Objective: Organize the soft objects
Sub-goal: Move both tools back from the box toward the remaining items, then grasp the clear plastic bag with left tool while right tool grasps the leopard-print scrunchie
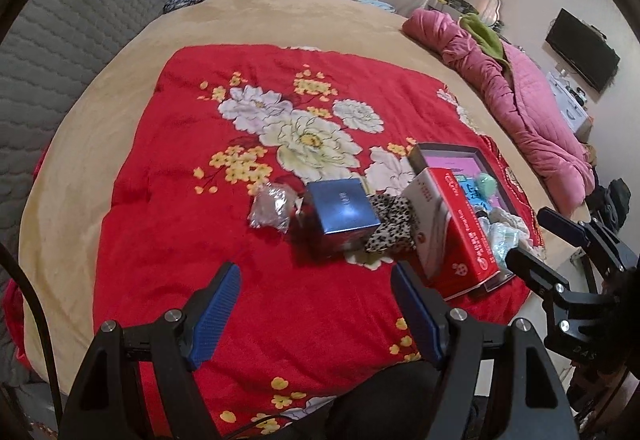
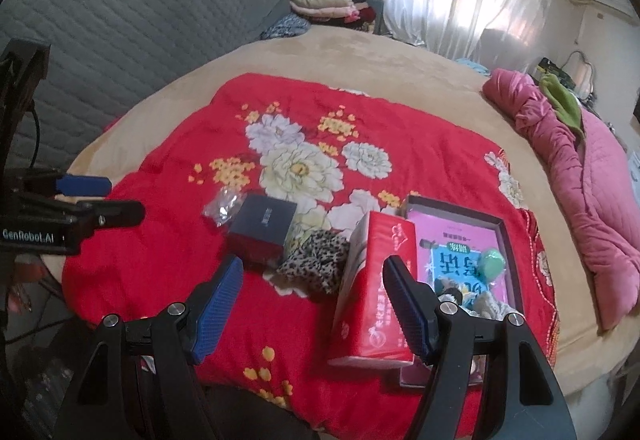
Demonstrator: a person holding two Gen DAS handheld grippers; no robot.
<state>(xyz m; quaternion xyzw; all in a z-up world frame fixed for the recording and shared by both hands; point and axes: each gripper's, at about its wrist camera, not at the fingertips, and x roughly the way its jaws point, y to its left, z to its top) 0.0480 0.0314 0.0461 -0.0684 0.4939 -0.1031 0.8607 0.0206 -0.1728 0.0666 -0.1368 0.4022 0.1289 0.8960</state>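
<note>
The bed [image 1: 100,88] carries a red floral quilt [image 1: 248,280], and near the quilt's right edge stands a dark open tray [image 2: 508,240] already holding soft items, with a red tissue box [image 2: 376,288] leaning against its left wall. The leopard-print cloth [image 2: 316,264] lies between that box and a blue box [image 2: 264,232]. My left gripper [image 1: 316,312] and right gripper [image 2: 312,304] both have jaws wide and empty; I judge the cloth should be pinched at its bunched centre, then lifted clear of both boxes.
</note>
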